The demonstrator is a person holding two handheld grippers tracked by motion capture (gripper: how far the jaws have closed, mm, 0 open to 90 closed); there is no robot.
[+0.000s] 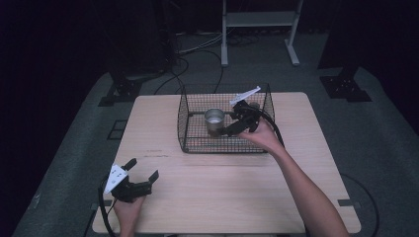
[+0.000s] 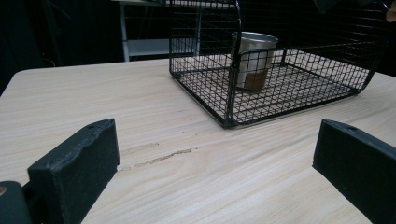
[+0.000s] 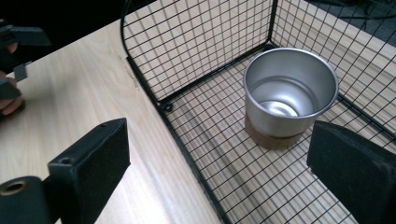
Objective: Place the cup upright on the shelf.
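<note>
The metal cup point(image 1: 214, 118) stands upright inside the wire basket point(image 1: 184, 118) on the table point(image 1: 237, 192). The right gripper point(image 1: 231, 129) hangs over the basket just beside the cup, jaws spread wide and holding nothing, so the cup's placement looks done or its pickup not yet begun. The left gripper point(image 1: 143, 170) rests near the table's front edge, also released. The right gripper view reveals the cup's empty inside and brown base point(image 3: 273, 139).

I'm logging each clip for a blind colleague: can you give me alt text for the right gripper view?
An empty metal cup with a brown base stands upright on the floor of a black wire basket, seen from above between the right gripper's two open black fingers. The basket sits on a light wooden table, and the cup is untouched.
</note>
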